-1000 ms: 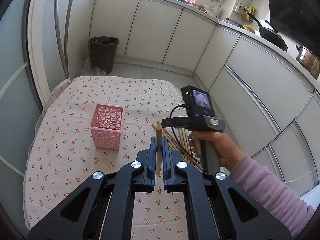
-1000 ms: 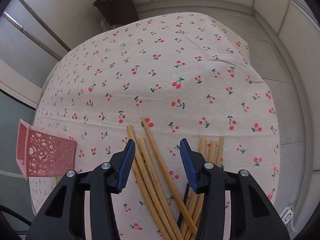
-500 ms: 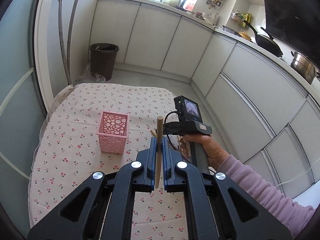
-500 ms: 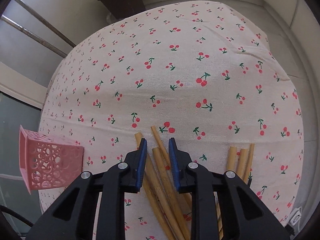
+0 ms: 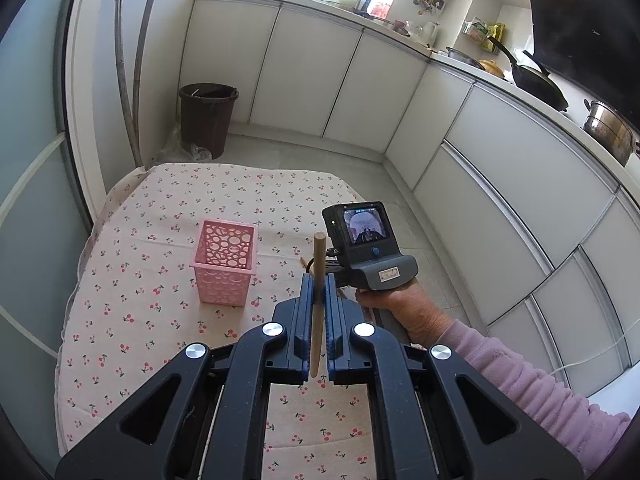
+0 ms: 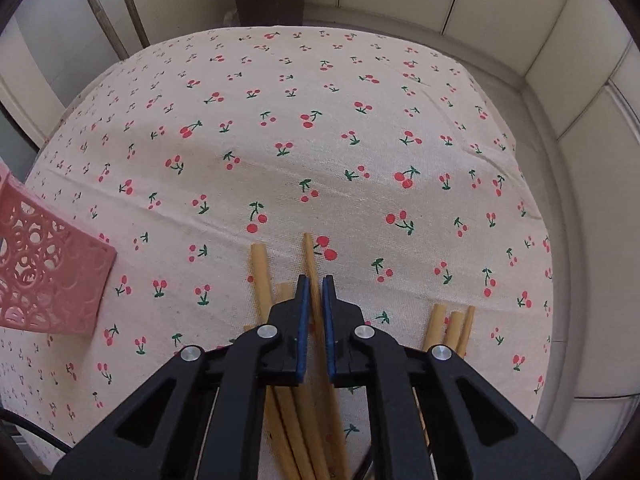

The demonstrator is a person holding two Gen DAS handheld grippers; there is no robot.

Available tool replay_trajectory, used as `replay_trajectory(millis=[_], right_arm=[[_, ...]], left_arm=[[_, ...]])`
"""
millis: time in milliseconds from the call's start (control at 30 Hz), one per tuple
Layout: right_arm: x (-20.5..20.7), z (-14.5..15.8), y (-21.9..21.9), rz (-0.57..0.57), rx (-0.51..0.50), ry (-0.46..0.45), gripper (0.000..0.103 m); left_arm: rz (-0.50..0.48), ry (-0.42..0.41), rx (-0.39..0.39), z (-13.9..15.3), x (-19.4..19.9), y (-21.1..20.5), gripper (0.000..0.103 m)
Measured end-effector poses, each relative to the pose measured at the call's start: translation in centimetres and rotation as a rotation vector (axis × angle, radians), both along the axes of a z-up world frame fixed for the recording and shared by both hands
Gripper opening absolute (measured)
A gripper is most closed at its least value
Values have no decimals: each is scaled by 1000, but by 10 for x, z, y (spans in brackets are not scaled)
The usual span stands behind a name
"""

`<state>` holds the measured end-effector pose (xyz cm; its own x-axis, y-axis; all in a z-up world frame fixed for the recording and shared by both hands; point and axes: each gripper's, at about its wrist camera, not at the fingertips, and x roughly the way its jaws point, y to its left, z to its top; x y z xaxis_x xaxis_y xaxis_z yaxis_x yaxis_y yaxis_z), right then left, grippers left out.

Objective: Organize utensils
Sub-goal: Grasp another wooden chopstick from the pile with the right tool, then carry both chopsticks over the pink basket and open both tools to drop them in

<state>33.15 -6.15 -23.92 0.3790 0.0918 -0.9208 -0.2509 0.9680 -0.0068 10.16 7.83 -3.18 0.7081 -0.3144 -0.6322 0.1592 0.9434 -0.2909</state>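
My left gripper is shut on a wooden chopstick that stands almost upright above the table, right of the pink perforated basket. In the right wrist view my right gripper points steeply down at the cloth, its jaws closing tight on one chopstick from a loose bundle. Three more chopstick ends lie to the right. The pink basket is at the left edge. In the left wrist view a hand holds the right gripper's handle, and its fingers are hidden there.
A cherry-print cloth covers the small table, whose far and right edges drop to the floor. A brown bin stands beyond the table. White cabinets run along the right, with pans on the counter. A pink sleeve reaches in from the right.
The right gripper's jaws closed from wide apart onto one chopstick, and the gripper shifted over the bundle. The left gripper rose a little with its chopstick still gripped.
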Motion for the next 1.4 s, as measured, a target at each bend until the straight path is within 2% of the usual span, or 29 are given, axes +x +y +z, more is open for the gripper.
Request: replay_trajectory(millis=[67,167,467,633,833,1067,1200,1300,1333,1400], right_arm=[[-6,7,-11,-37,85,-17,5],[-23,34,-29,-45,149,-88,5],[-107,149,-70,-87,285,-264,5],[-143,202,-86,-121,422,-362,5],[-149,246,-79,-122,584,-449,5],[-135,273,-64,-126,679,-502,5],[-119,269,-53,-131,680,-494,6],[-110,264,-44,-135,669,-488,6],[-107,262,-40,-135,668,-484,6],[-104,259,-34,-132,671,-476,6]], left_arm=[[7,-13,3,2,-2,0,5],[19,-29,-9,7,-5,4,5],[70,-103,-26,23,-14,12,5],[169,-164,-48,42,-7,33,5],[282,-209,-47,60,14,55,5],[344,-244,1,67,51,63,5],[365,-235,41,54,76,59,5],[346,-165,4,28,101,62,9],[370,-117,17,17,106,65,10],[409,-81,11,10,106,73,10]])
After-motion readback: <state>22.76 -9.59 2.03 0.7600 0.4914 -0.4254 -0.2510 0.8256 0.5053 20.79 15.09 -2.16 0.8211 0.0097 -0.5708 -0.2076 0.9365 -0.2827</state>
